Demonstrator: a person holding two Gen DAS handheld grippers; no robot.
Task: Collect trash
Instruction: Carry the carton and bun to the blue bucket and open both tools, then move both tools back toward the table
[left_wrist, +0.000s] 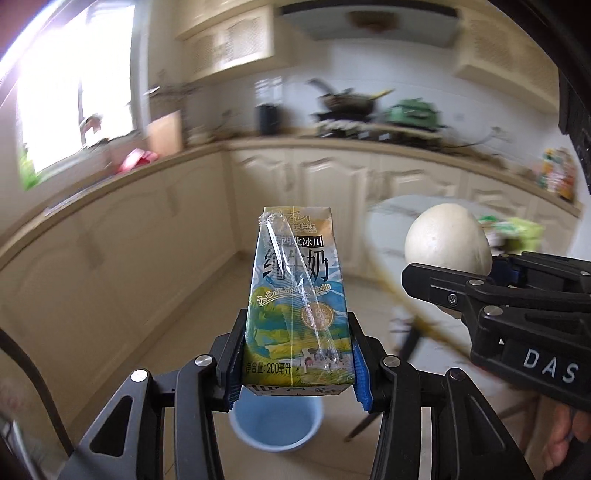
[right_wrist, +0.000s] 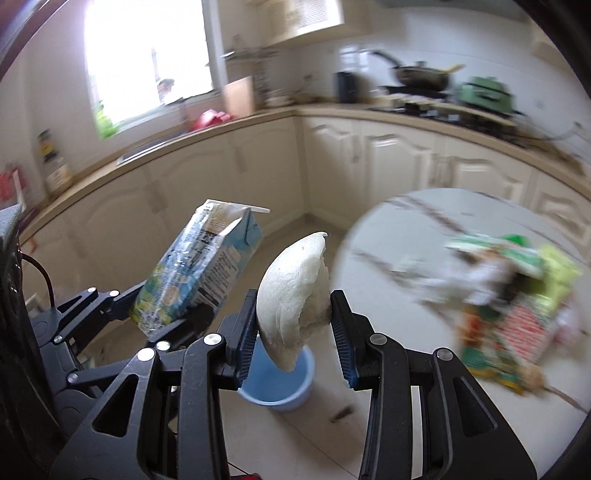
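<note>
1. Now gripping: left gripper (left_wrist: 295, 354) clamped on milk carton (left_wrist: 295, 306), right gripper (right_wrist: 293, 328) pinching bitten bun (right_wrist: 295, 295).
2. Centre both over blue bucket (right_wrist: 275, 384) on the floor below.
3. Release only once directly above its rim.

Milk carton (left_wrist: 295, 306) printed blue, green and yellow; bun (right_wrist: 291, 299) plain white; bucket (right_wrist: 280, 384) light blue.
</note>
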